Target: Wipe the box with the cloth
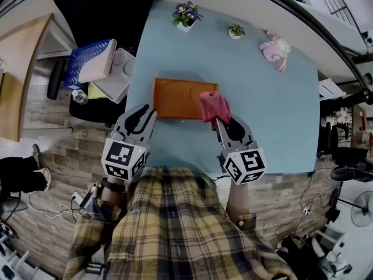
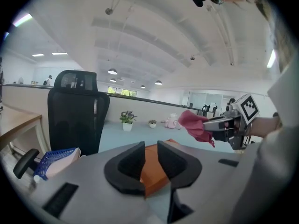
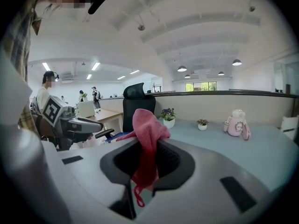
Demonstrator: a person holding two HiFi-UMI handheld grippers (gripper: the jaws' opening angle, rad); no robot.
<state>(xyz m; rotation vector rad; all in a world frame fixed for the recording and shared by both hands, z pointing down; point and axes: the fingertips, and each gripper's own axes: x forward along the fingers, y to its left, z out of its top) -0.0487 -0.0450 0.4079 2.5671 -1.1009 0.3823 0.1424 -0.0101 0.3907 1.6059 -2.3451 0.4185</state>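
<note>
Pink cloth (image 1: 214, 106) is pinched tight in the right tongs (image 1: 223, 124), ready for wiping.
It hangs by the orange box (image 1: 178, 98) on the desk (image 1: 280, 115); the left tongs (image 1: 140, 120) are near the box, apart and empty.

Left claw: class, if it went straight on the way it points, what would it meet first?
Probably the orange box, which shows in the gap of the left claw, just ahead on the blue table. Depth is unclear, but nothing nearer shows.
</note>
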